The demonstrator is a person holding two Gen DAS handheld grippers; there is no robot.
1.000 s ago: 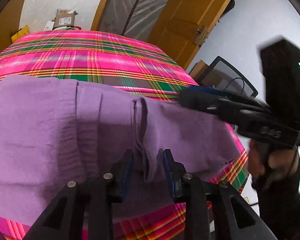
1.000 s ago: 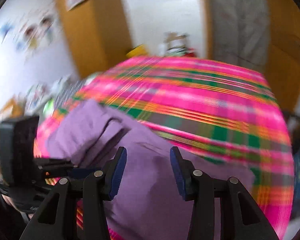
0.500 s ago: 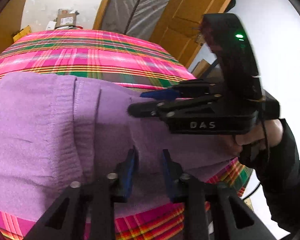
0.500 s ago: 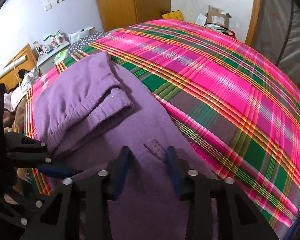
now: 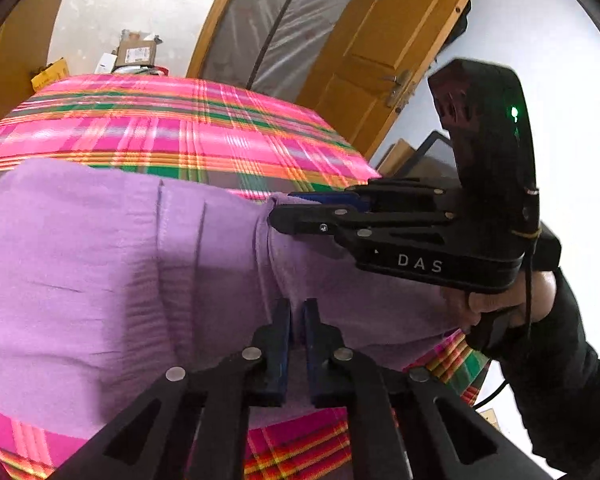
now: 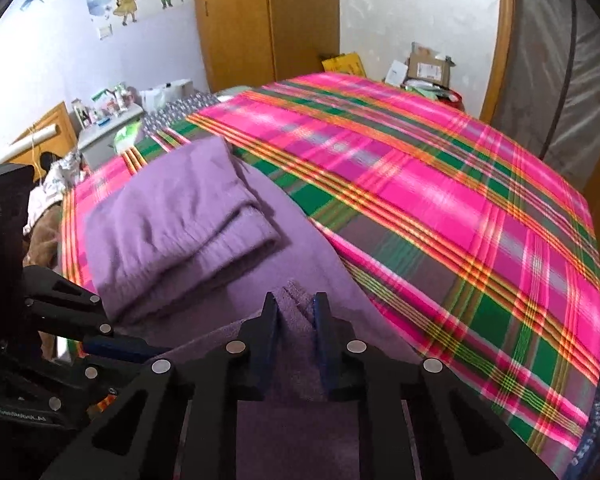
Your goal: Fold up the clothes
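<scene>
The purple garment (image 6: 188, 216) lay along the near edge of the plaid bed (image 6: 440, 184). The left gripper (image 5: 297, 316) and right gripper (image 6: 296, 312) each pinched its near hem, apparently side by side, its bulk stretching away from both.

Left gripper (image 5: 297, 316) jaws nearly closed, pinching purple fabric. Right gripper (image 6: 296, 310) jaws clamped on fabric too, held level just beside left; right hand (image 5: 500, 300) wraps its handle.
</scene>
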